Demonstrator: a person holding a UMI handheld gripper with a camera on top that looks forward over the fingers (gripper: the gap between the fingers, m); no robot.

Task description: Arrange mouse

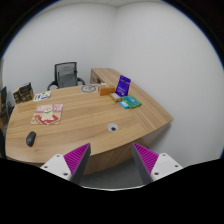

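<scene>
The claw (112, 160) hung wide open and empty, well short of the mouse (31, 138) on the tabletop (90, 125).

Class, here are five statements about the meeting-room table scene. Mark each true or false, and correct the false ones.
1. The small black computer mouse lies on the light wooden table. True.
2. The gripper holds the mouse between its fingers. False: the fingers are open and empty, and the mouse lies well ahead and to their left.
3. A black office chair stands beyond the table. True.
4. The purple upright box stands on the floor. False: it stands on the table.
5. The mouse rests on the pink printed sheet. False: it lies on bare wood near the sheet.
</scene>
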